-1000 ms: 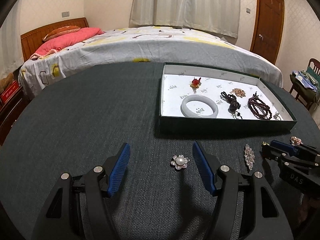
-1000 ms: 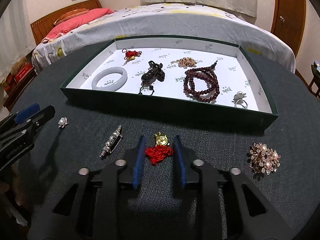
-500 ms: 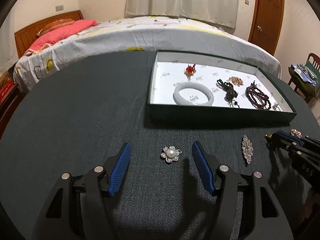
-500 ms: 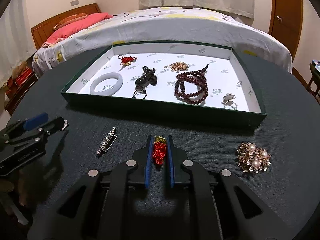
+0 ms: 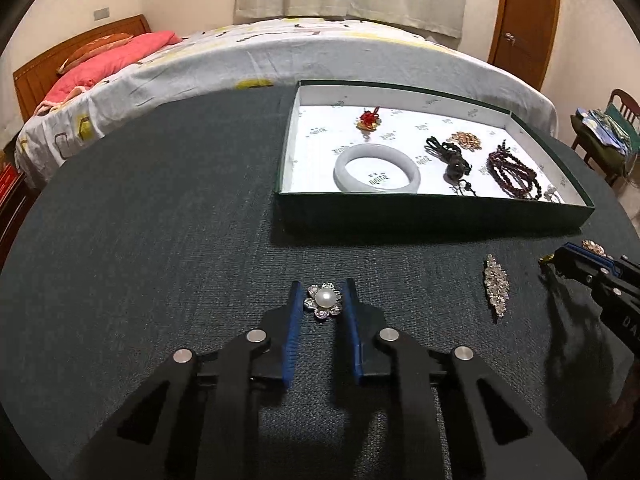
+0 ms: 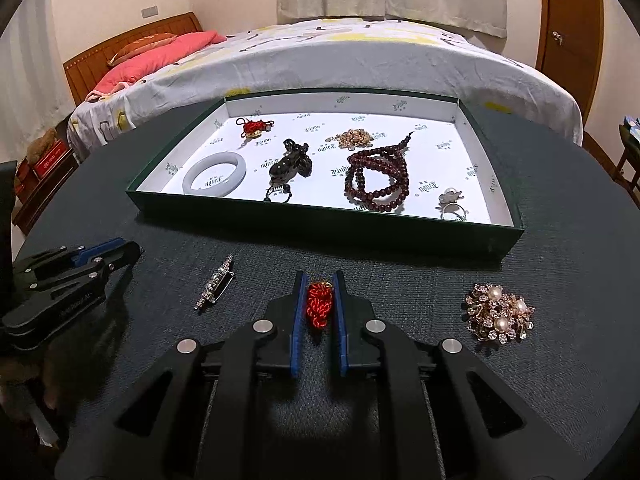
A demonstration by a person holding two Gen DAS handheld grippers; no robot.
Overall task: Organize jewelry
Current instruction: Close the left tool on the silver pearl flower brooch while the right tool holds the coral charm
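**Both tools down on the worktop, each around a piece**

The left tool [image 5: 321, 300] tilts steeply down to the worktop [image 5: 160, 260], its jaws closing around the pearl flower brooch [image 5: 324, 301], which lies between the blue pads. To its right, the right tool [image 6: 319, 294] points down at a like slant, clenched on the red knotted charm [image 6: 319, 305]. The green box [image 6: 320, 226] lies just beyond both.
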